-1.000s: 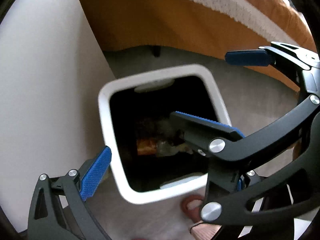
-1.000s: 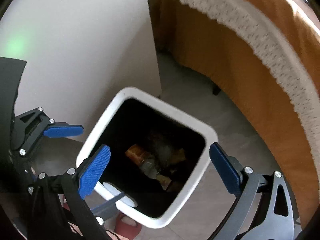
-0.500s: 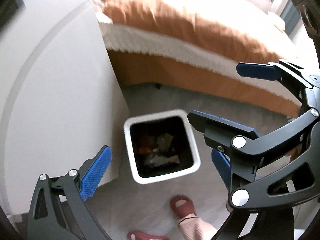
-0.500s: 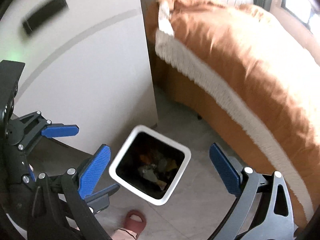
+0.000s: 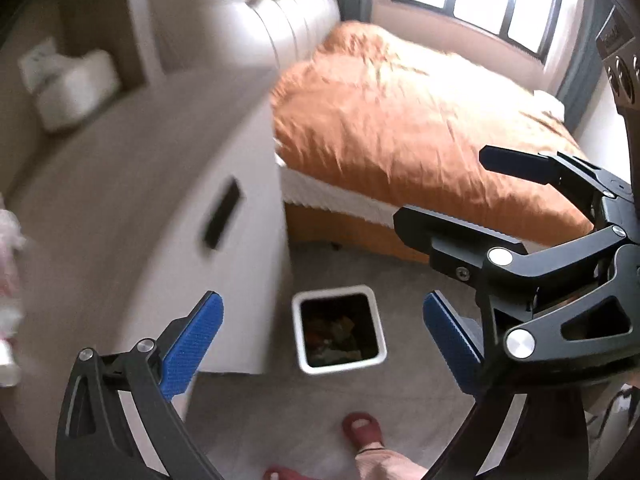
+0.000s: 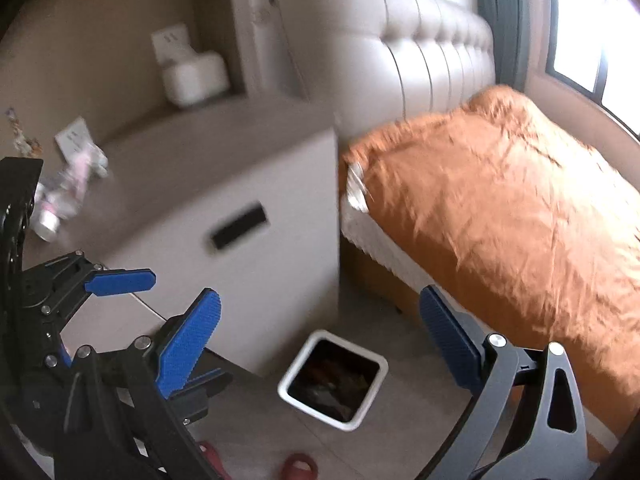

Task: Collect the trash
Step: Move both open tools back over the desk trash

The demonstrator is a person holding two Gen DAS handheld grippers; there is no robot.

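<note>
A white square trash bin (image 5: 339, 329) stands on the floor between the nightstand and the bed, with wrappers in it; it also shows in the right wrist view (image 6: 333, 378). My left gripper (image 5: 320, 342) is open and empty, high above the bin. My right gripper (image 6: 318, 342) is open and empty, also high above it; it shows in the left wrist view (image 5: 448, 196). A crumpled pink and white plastic bottle (image 6: 64, 196) lies on the nightstand top at the left; its edge shows blurred in the left wrist view (image 5: 8, 280).
A white nightstand (image 6: 256, 184) with a dark handle slot stands left of the bin. A bed with an orange cover (image 6: 500, 208) lies to the right. A white box (image 6: 196, 76) sits in a wall niche. Red slippers (image 5: 362, 430) are below.
Both grippers have risen far up from the bin mouth and tilted up; the bin now looks small, and the nightstand top, bed and window have come into view.
</note>
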